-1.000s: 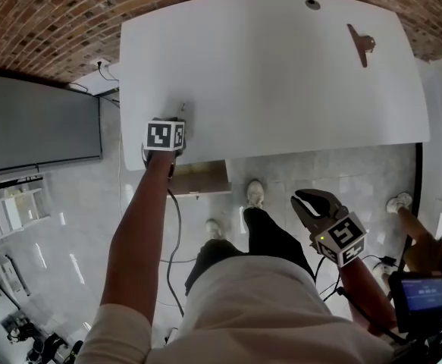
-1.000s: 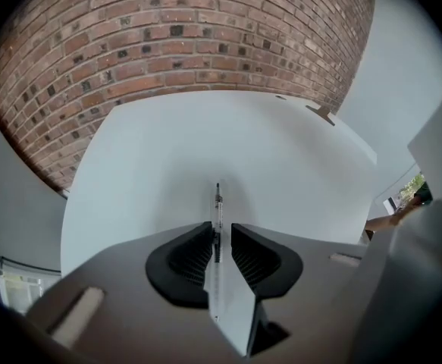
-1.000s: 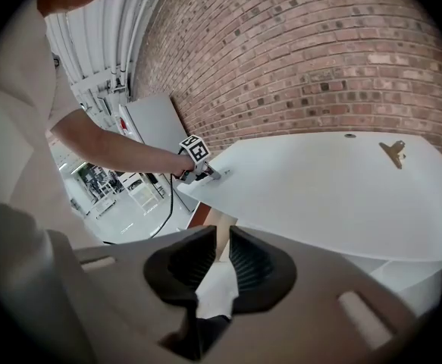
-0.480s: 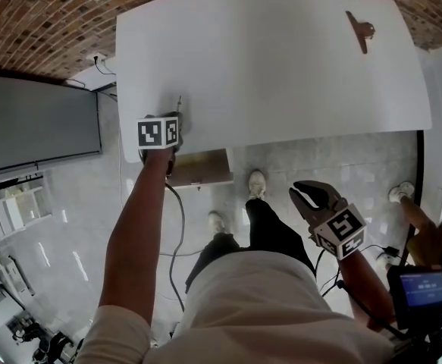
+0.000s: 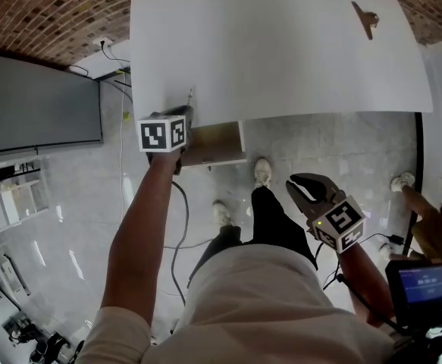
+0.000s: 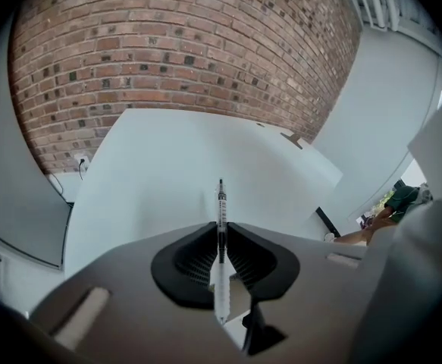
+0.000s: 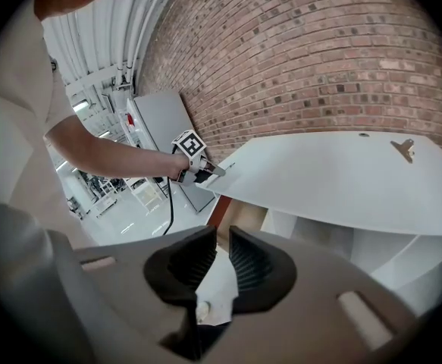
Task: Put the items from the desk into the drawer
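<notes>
Left hand-held gripper: I am watching it clenching a pen, both jaws pressing on the barrel, the tip pointing out ahead.
Pen's place: it is hovering at the near left edge of the white counter, close to the open drawer under that edge.
Right hand-held gripper: it is hanging low beside the person's legs, jaws standing slightly apart, gripping nothing.
Clip: it is lying by the counter's far right corner, well apart from both.
</notes>
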Demonstrator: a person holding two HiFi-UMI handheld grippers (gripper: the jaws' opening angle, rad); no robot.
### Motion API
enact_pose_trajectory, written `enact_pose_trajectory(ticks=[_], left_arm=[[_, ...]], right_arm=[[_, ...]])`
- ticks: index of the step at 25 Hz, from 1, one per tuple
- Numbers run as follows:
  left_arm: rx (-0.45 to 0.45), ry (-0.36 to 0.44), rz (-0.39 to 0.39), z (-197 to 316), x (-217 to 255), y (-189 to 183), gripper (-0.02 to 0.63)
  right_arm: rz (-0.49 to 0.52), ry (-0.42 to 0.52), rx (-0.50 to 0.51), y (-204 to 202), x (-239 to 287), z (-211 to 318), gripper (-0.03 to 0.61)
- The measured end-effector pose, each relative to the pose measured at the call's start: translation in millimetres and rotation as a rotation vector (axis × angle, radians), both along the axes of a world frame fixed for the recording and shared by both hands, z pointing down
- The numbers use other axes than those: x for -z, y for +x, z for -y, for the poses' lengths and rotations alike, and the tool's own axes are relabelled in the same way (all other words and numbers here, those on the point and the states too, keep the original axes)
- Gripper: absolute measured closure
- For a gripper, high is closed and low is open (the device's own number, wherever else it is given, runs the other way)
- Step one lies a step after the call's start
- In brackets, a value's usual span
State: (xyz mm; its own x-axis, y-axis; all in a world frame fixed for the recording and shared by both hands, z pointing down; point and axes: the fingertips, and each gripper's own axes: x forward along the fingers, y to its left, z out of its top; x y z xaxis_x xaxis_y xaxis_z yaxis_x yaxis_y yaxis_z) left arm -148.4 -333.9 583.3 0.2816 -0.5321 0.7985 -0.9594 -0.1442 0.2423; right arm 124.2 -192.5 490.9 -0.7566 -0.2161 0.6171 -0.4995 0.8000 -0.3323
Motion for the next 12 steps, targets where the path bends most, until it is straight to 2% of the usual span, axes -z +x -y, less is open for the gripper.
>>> enact_pose_trajectory(ticks=[6, 12], left_arm=[[-0.006, 0.035, -0.071, -62.4, 4.9, -9.3, 0.565], [-0.004, 0.017, -0.148, -127.4, -3.7, -21.6, 0.565]], right_arm=[[0.008, 0.019, -0.003, -41.6, 15.4, -50.8, 0.537], [-0.018, 0.013, -0.028, -72.5, 32.3, -100.2, 0.537]])
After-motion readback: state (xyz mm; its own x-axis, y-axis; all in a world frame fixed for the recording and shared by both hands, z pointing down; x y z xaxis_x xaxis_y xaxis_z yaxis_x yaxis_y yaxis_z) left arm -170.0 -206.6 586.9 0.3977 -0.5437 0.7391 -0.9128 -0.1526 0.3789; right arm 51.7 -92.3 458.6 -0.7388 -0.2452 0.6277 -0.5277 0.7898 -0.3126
